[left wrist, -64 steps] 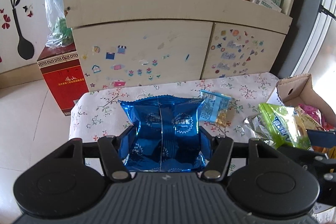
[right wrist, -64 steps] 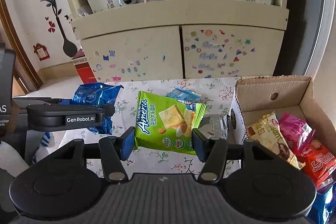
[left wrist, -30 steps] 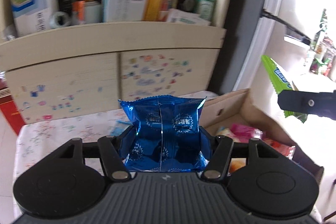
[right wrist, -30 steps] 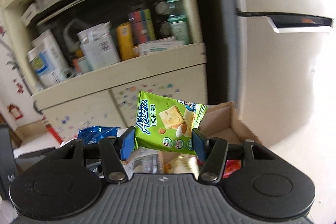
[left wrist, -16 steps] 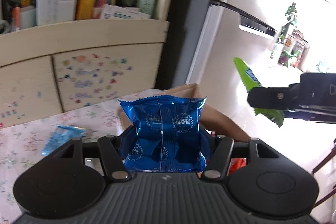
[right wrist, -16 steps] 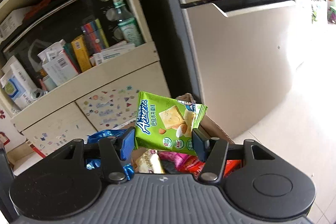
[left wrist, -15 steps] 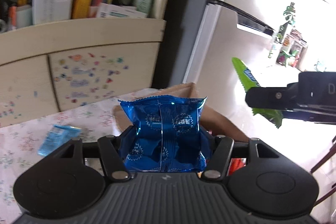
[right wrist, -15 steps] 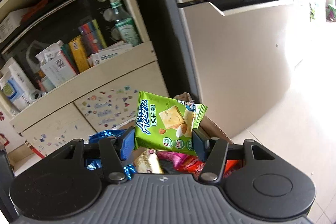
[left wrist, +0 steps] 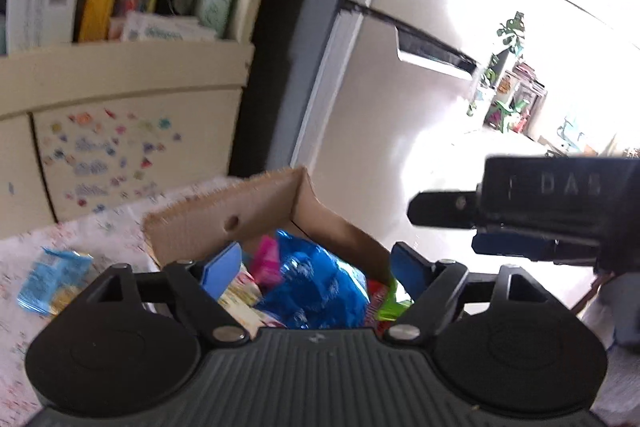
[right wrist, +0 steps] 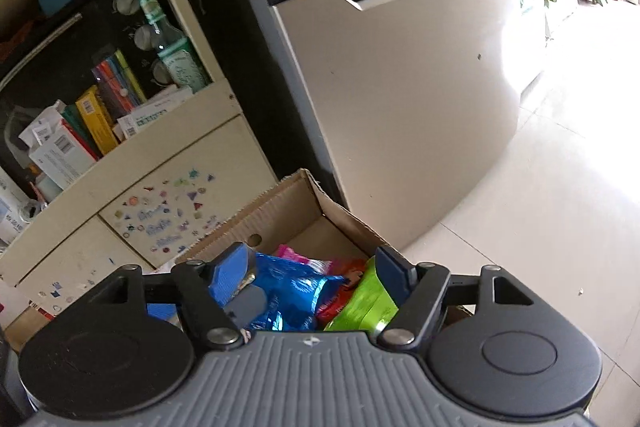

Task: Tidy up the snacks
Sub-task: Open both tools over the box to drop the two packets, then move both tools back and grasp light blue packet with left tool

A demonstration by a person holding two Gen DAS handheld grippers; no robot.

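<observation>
My left gripper (left wrist: 316,269) hovers over the open cardboard box (left wrist: 224,223), its jaws opening with nothing pressed between the pads. The blue snack packet (left wrist: 316,287) lies loose in the box below it, on other packets. My right gripper (right wrist: 314,273) is above the same box (right wrist: 280,211), jaws also opening. The green snack packet (right wrist: 364,303) rests in the box by the right finger, beside the blue packet (right wrist: 288,291). In the left wrist view the right gripper (left wrist: 443,229) reaches in from the right, and a corner of the green packet (left wrist: 390,303) shows.
A small light-blue packet (left wrist: 52,279) lies on the floral tablecloth left of the box. Behind the box stand a sticker-covered cupboard (right wrist: 168,219) with crowded shelves and a beige fridge (right wrist: 400,87). Pink and red packets fill the box. Tiled floor lies to the right.
Both grippers let go: the blue packet dropped from the left jaws and the green packet from the right jaws into the box. Both sets of fingers now stand wider apart.
</observation>
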